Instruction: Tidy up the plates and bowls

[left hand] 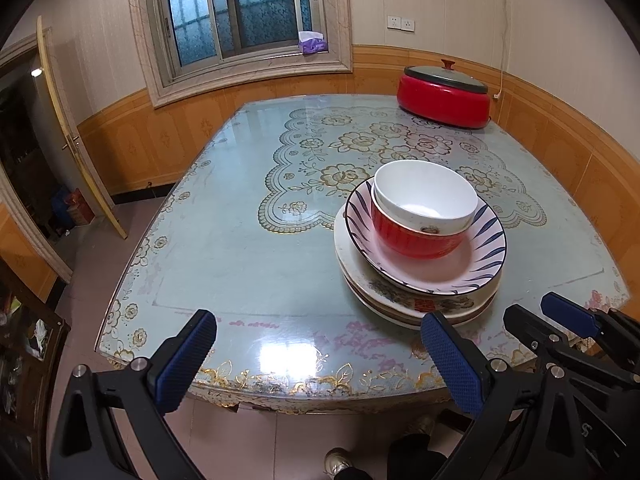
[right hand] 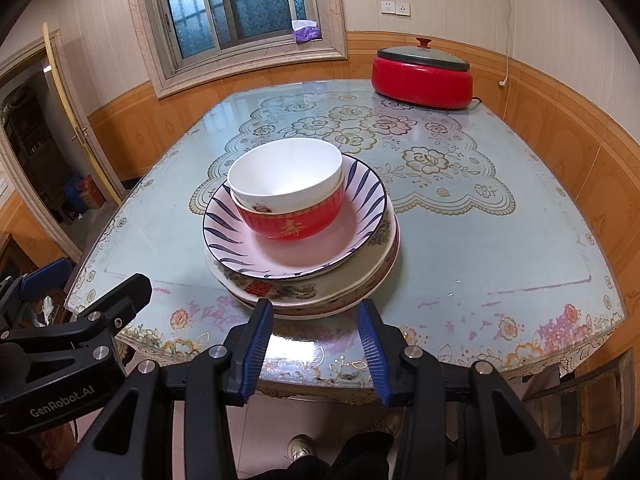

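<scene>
Left wrist: glass-topped floral table, window.

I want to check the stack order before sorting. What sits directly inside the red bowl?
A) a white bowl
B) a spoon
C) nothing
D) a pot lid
A: the white bowl is nested in the red bowl, which stands on the striped plate.

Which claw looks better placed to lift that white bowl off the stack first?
Probably the right claw: the stack sits straight ahead of its open fingers, white bowl included. The left claw points beside it.
</scene>
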`<control>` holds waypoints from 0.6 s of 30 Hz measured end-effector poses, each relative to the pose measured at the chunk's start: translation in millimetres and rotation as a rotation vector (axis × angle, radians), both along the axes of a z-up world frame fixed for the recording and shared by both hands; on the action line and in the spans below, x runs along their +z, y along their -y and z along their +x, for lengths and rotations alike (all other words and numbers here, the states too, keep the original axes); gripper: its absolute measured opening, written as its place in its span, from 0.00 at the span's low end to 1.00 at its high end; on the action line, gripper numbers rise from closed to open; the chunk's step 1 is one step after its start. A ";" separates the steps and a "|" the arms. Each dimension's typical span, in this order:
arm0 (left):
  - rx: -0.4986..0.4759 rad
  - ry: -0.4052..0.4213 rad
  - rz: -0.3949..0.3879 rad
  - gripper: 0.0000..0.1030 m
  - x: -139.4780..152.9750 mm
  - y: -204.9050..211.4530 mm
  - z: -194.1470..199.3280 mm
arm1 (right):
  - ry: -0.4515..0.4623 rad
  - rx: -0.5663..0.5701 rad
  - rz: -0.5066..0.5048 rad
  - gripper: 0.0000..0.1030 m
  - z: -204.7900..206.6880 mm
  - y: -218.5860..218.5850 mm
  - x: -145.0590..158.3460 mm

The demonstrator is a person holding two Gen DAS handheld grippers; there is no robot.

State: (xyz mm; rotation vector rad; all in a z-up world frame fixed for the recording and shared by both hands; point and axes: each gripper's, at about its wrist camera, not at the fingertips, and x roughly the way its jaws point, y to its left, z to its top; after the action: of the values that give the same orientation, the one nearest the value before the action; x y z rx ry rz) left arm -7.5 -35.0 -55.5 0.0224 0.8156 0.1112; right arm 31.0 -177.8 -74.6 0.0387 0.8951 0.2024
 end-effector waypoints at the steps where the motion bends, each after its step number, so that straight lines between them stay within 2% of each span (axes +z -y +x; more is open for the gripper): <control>1: -0.001 0.000 -0.002 1.00 0.1 0.3 0.2 | -0.001 0.000 0.000 0.43 0.4 0.2 0.1; 18: -0.020 0.000 -0.007 1.00 -0.2 5.7 3.1 | -0.003 -0.014 -0.001 0.43 2.0 6.1 -0.1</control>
State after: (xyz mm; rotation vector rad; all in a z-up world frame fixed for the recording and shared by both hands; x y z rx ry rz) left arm -4.4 -40.7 -55.7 0.0242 0.8153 0.0892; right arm 33.0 -183.9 -74.7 0.0445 0.8982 0.1884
